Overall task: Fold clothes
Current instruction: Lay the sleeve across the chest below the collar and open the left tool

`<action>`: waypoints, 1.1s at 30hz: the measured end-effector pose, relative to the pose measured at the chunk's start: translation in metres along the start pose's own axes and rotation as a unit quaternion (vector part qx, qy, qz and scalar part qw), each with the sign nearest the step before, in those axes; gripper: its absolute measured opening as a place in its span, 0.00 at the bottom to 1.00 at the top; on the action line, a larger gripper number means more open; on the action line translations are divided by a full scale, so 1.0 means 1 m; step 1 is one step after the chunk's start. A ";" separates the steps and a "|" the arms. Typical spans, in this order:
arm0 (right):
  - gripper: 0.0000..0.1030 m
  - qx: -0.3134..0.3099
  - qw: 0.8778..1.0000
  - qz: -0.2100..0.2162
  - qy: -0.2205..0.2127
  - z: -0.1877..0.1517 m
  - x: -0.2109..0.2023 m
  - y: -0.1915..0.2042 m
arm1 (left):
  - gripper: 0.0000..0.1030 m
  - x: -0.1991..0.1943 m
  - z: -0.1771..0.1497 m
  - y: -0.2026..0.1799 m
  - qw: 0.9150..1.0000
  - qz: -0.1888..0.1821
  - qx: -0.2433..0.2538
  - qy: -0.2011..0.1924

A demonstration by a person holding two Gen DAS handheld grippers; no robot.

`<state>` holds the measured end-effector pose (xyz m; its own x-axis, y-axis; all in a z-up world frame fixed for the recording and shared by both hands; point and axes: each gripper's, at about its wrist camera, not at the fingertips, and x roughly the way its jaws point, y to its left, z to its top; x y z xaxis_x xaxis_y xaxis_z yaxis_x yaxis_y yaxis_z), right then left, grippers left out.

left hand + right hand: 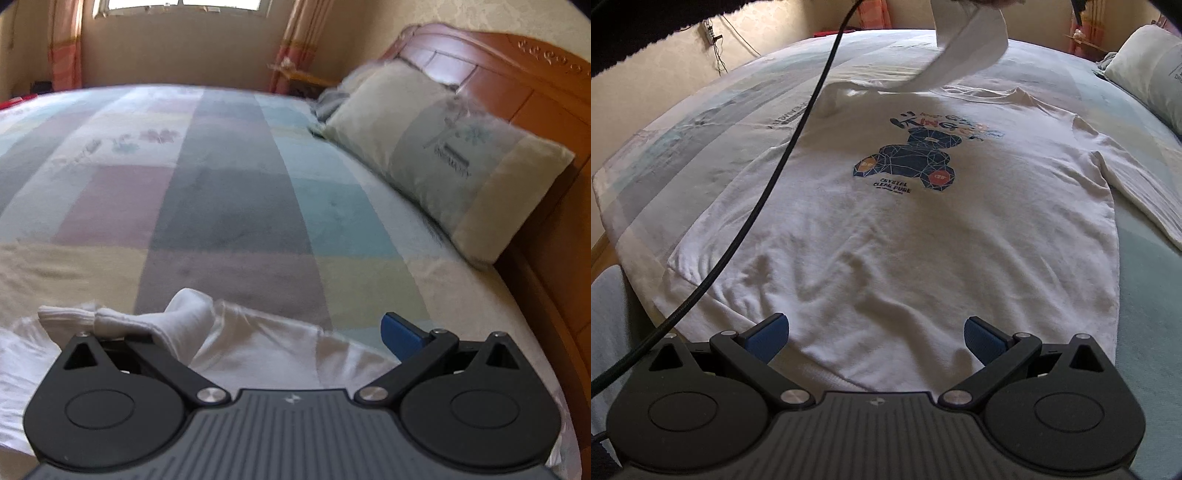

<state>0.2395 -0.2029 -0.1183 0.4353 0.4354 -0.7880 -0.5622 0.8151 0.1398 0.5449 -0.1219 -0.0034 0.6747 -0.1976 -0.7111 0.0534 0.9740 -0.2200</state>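
Right gripper [876, 338]: black two-finger tool with blue pads, jaws spread wide, hovering just above the hem of the shirt, gripping nothing.
White cotton T-shirt [886, 240]: lies flat and face up on the bed, printed blue geometric bear [908, 157] at the chest, hem nearest the right gripper, collar at the far end.
Sleeve [967, 40]: one white sleeve is lifted off the shirt at the collar end, hanging from the top edge of the right wrist view.
Left gripper [266, 332]: jaws spread; white cloth [184, 321] is bunched over its left finger, right blue pad [400, 334] bare.
Bed: pastel patchwork cover [229, 192] under the shirt.
Pillow [454, 162]: pale green and cream, beyond the shirt, against the wooden headboard [535, 85].
Black cable [783, 162]: crosses above the shirt's left side.
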 end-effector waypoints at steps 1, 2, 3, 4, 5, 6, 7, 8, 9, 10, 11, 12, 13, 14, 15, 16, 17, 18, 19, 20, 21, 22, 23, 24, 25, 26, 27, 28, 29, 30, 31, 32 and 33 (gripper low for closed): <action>1.00 -0.001 1.000 0.000 0.000 0.000 0.000 0.000 | 0.99 0.004 -0.003 0.000 1.000 -0.003 0.000 0.007; 1.00 -0.002 1.000 0.000 0.000 0.000 0.000 0.000 | 0.99 0.009 -0.007 0.000 1.000 -0.003 0.004 0.018; 1.00 -0.002 1.000 0.000 0.000 0.000 0.000 0.000 | 0.99 0.014 -0.012 0.000 1.000 -0.003 0.009 0.029; 1.00 -0.003 1.000 0.000 0.000 0.000 0.000 0.001 | 0.99 0.019 -0.016 -0.001 0.999 -0.002 0.012 0.041; 1.00 -0.004 1.000 -0.001 0.000 0.000 0.000 0.001 | 0.99 0.023 -0.019 -0.002 0.999 -0.002 0.014 0.046; 1.00 -0.004 1.000 -0.001 0.001 -0.001 0.000 0.001 | 0.99 0.026 -0.022 -0.002 0.999 -0.001 0.016 0.051; 1.00 -0.004 1.000 -0.002 0.001 -0.001 0.000 0.001 | 0.99 0.029 -0.024 -0.003 0.998 -0.001 0.018 0.055; 1.00 -0.004 1.000 -0.002 0.001 -0.001 0.000 0.001 | 0.99 0.028 -0.022 -0.005 0.999 -0.003 0.017 0.050; 1.00 -0.003 1.000 -0.003 0.002 -0.001 0.000 0.000 | 0.98 0.027 -0.020 -0.007 0.999 -0.005 0.016 0.044; 1.00 -0.003 1.000 -0.004 0.002 -0.001 0.001 0.000 | 0.98 0.025 -0.019 -0.009 0.999 -0.007 0.014 0.038; 1.00 -0.003 1.000 -0.004 0.003 -0.001 0.001 0.000 | 0.98 0.024 -0.017 -0.010 0.999 -0.009 0.013 0.033; 1.00 -0.003 1.000 -0.004 0.003 -0.001 0.001 0.000 | 0.98 0.023 -0.015 -0.012 1.000 -0.011 0.012 0.027; 1.00 -0.003 1.000 -0.005 0.003 -0.001 0.001 0.000 | 0.98 0.022 -0.013 -0.014 1.000 -0.012 0.010 0.022; 1.00 -0.003 1.000 -0.005 0.003 -0.001 0.001 0.000 | 0.98 0.020 -0.011 -0.016 1.000 -0.014 0.009 0.016; 1.00 -0.003 1.000 -0.005 0.004 -0.001 0.001 0.000 | 0.98 0.018 -0.010 -0.016 1.000 -0.013 0.006 0.003; 1.00 -0.004 1.000 -0.006 0.004 -0.001 0.001 0.001 | 0.99 0.016 -0.009 -0.017 1.000 -0.012 0.003 -0.008; 1.00 -0.004 1.000 -0.005 0.004 -0.001 0.001 0.001 | 0.99 0.016 -0.010 -0.017 1.000 -0.012 0.002 -0.014; 1.00 -0.005 1.000 -0.005 0.004 -0.001 0.001 0.001 | 0.99 0.017 -0.011 -0.016 1.000 -0.012 0.002 -0.017; 1.00 -0.007 1.000 -0.005 0.005 -0.001 0.001 0.001 | 0.99 0.023 -0.014 -0.017 1.000 -0.012 0.006 0.001; 1.00 -0.009 1.000 -0.005 0.005 -0.001 0.001 0.002 | 0.99 0.029 -0.017 -0.017 1.000 -0.012 0.010 0.021; 1.00 -0.010 1.000 -0.004 0.004 -0.001 0.001 0.002 | 0.98 0.039 -0.021 -0.017 0.998 -0.016 0.018 0.057; 1.00 -0.010 1.000 -0.004 0.004 -0.001 0.001 0.002 | 0.98 0.047 -0.027 -0.018 0.996 -0.017 0.025 0.083; 1.00 -0.010 1.000 -0.004 0.004 -0.002 0.001 0.002 | 0.98 0.055 -0.032 -0.019 0.993 -0.019 0.031 0.109; 1.00 -0.010 1.000 -0.004 0.004 -0.002 0.000 0.002 | 0.98 0.059 -0.037 -0.021 0.991 -0.025 0.036 0.124; 1.00 -0.009 1.000 -0.004 0.004 -0.002 0.000 0.002 | 0.98 0.062 -0.041 -0.022 0.989 -0.032 0.041 0.137; 1.00 -0.008 1.000 -0.006 0.004 -0.002 0.000 0.001 | 0.98 0.063 -0.044 -0.022 0.988 -0.034 0.044 0.143; 1.00 -0.007 1.000 -0.007 0.005 -0.002 0.000 0.001 | 0.98 0.064 -0.046 -0.023 0.987 -0.036 0.047 0.148; 1.00 -0.006 1.000 -0.008 0.004 -0.001 0.000 0.000 | 0.98 0.064 -0.048 -0.024 0.985 -0.041 0.049 0.159; 1.00 -0.006 1.000 -0.008 0.004 -0.001 0.000 0.000 | 0.98 0.065 -0.049 -0.023 0.983 -0.046 0.050 0.172; 1.00 -0.005 1.000 -0.008 0.003 -0.001 0.000 0.001 | 0.98 0.065 -0.051 -0.023 0.980 -0.050 0.052 0.184; 1.00 -0.006 1.000 -0.008 0.003 -0.001 -0.001 0.001 | 0.98 0.065 -0.053 -0.021 0.979 -0.052 0.050 0.192; 1.00 -0.007 1.000 -0.008 0.002 -0.001 -0.001 0.001 | 0.98 0.065 -0.055 -0.019 0.976 -0.056 0.046 0.203; 1.00 -0.007 1.000 -0.008 0.002 -0.001 -0.001 0.001 | 0.98 0.066 -0.057 -0.018 0.975 -0.059 0.041 0.211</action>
<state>0.2375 -0.2028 -0.1177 0.4419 0.4208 -0.7922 -0.5648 0.8166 0.1188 0.5464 -0.1586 -0.0843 0.2977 -0.3197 -0.8996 0.1827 0.9439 -0.2750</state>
